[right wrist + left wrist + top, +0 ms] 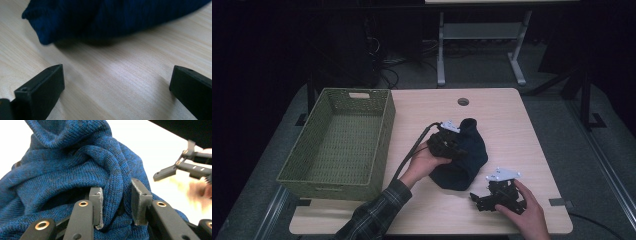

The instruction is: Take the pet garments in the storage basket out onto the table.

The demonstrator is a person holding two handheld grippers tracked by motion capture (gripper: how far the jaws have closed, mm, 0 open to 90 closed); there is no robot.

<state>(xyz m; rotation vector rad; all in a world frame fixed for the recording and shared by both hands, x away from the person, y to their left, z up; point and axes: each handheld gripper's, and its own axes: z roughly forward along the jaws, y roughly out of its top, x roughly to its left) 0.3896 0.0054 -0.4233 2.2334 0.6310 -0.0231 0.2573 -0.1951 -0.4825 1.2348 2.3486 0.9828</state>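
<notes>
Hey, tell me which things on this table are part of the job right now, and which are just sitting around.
In the job:
- blue knit, bunched on the table
- left tongs, shut on a fold of the knit
- right tongs, open, on the table beside the knit

Lying about:
- green basket, left of the knit, nothing in it

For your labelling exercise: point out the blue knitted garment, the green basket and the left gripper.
blue knitted garment (75,162), left gripper view, its bunched folds.
green basket (384,130), high view, its right wall.
left gripper (116,203), left gripper view, between its fingertips.
</notes>
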